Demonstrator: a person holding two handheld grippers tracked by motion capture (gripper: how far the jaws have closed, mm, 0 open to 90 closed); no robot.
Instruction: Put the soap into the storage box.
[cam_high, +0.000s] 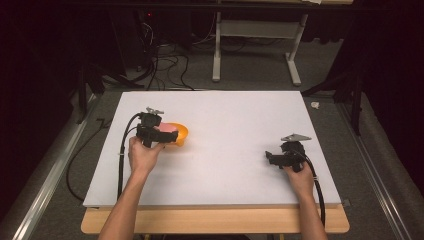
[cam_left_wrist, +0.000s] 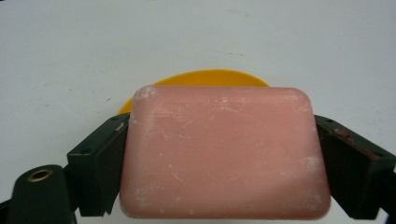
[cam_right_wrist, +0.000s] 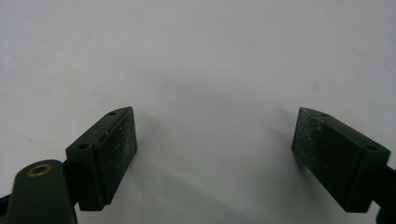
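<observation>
Here, left gripper (cam_left_wrist: 224, 154) clamps pink soap bar (cam_left_wrist: 224, 154) by short ends, above yellow dish (cam_left_wrist: 210, 77); bar judged rigid, slippery, light. Right gripper (cam_right_wrist: 215, 158) wide open, empty.

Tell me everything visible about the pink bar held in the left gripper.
The pink bar is a rounded rectangular block, like soap, matte, with pale scuffs and whitish marks on its face and corners. The left gripper clamps it, one black jaw against each short end. It lies flat, broad face up, just above the orange dish, whose rim shows beyond it. Whether it touches the dish is unclear.
</observation>
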